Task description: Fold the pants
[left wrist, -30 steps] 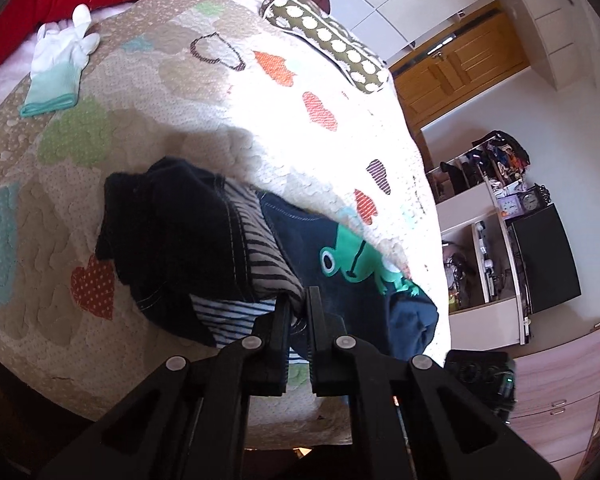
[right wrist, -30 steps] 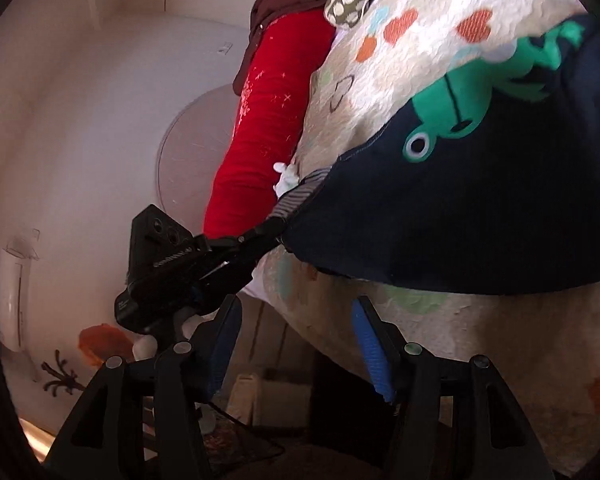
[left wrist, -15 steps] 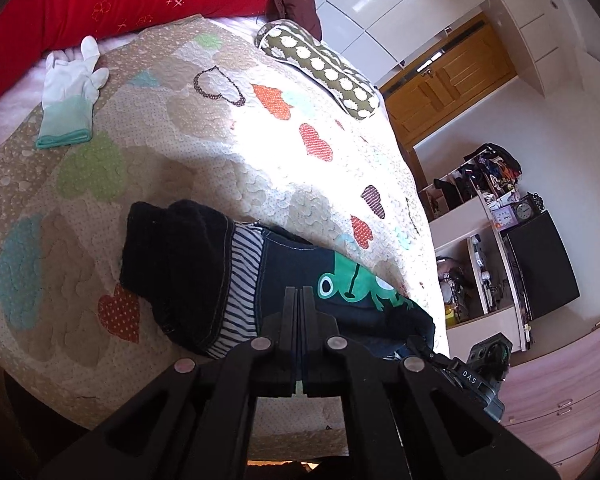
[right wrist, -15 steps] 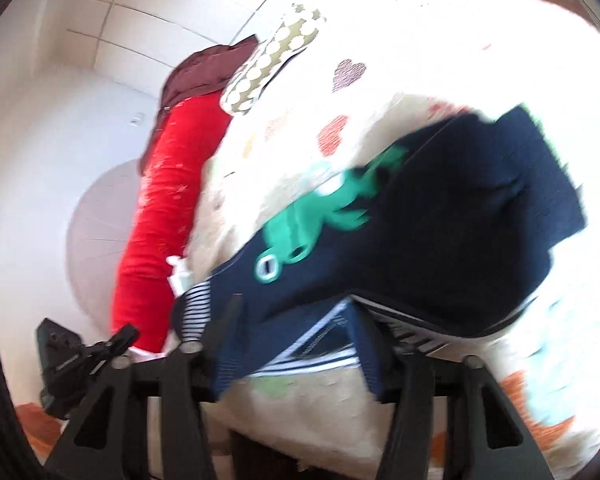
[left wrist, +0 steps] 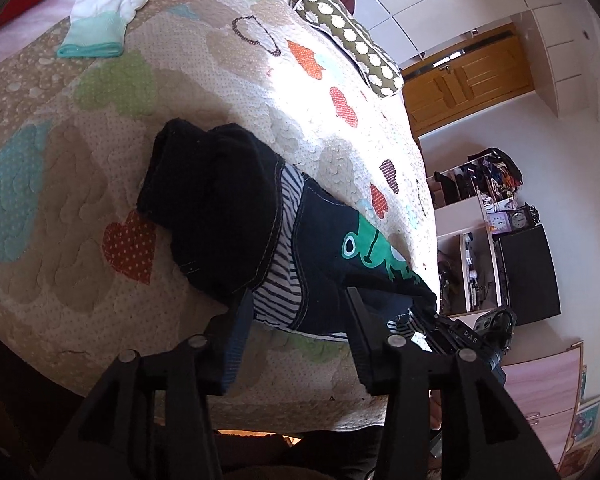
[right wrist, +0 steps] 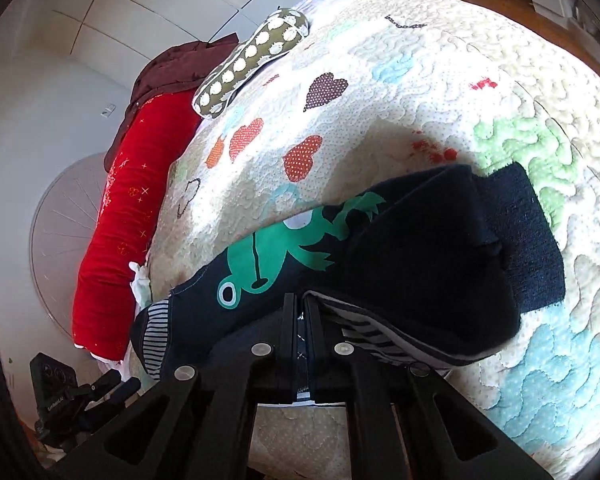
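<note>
The dark navy pants (left wrist: 236, 216) with a green frog print and striped lining lie bunched near the front edge of the heart-patterned quilt (left wrist: 100, 184). My left gripper (left wrist: 296, 304) is open, its fingers on either side of the striped edge of the pants, holding nothing. My right gripper (right wrist: 300, 312) is shut on the near edge of the pants (right wrist: 420, 264), pinching navy cloth between the pads. The right gripper also shows in the left wrist view (left wrist: 460, 332) at the pants' right end.
A white and teal glove (left wrist: 100, 12) lies at the back left of the bed. A polka-dot pillow (left wrist: 352, 40) and a red bolster (right wrist: 116, 232) lie at the head. Shelves and a dresser (left wrist: 512, 264) stand to the right.
My left gripper has opened and let go of the pants' striped edge. My right gripper has moved in and closed on the pants' near edge.
</note>
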`<state>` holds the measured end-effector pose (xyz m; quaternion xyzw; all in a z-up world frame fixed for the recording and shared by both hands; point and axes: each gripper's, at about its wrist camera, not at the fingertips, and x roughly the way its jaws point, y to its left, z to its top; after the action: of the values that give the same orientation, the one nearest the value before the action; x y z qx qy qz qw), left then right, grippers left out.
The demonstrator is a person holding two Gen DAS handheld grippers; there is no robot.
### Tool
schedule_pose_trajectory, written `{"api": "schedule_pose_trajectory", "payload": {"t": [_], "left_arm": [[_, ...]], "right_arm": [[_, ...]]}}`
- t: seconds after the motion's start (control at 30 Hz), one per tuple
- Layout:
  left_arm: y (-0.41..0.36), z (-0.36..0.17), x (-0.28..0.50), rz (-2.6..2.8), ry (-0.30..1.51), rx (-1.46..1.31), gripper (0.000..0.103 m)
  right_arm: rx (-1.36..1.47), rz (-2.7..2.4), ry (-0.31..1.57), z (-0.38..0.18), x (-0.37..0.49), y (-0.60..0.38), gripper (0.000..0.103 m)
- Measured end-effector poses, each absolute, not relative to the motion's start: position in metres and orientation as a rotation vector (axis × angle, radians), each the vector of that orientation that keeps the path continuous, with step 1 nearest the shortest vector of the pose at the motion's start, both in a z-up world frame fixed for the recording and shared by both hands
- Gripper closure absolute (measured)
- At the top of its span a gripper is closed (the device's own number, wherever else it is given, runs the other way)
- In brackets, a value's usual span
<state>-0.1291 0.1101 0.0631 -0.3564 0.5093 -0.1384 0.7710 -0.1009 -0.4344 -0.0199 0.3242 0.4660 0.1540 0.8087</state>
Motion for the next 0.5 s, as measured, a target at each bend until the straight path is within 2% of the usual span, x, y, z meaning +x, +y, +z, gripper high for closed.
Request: {"api": "schedule_pose_trajectory", "payload": {"t": [0.3, 0.33, 0.37, 0.4, 0.5], "left_arm": [[0.071, 0.041, -0.116, -0.305, 1.222, -0.736, 0.058], [0.071, 0.039, -0.112, -0.284, 1.228, -0.733, 0.063], [0.072, 0.039, -0.11, -0.279, 1.227, -0.733, 0.088], [0.071, 0.04, -0.107, -0.285, 1.227, -0.725, 0.099], [0.069, 0.049, -0.104, -0.295, 1.187, -0.702, 0.099]], "right_arm": [[0.701, 0.357, 0.999, -0.021, -0.106, -0.439, 0.099], [0.7, 0.362, 0.996, -0.02, -0.106, -0.439, 0.099], [0.697, 0.366, 0.992, -0.018, -0.107, -0.44, 0.099], [0.695, 0.369, 0.988, -0.016, -0.108, -0.44, 0.099], [0.672, 0.372, 0.971, -0.008, -0.11, -0.441, 0.099]]}}
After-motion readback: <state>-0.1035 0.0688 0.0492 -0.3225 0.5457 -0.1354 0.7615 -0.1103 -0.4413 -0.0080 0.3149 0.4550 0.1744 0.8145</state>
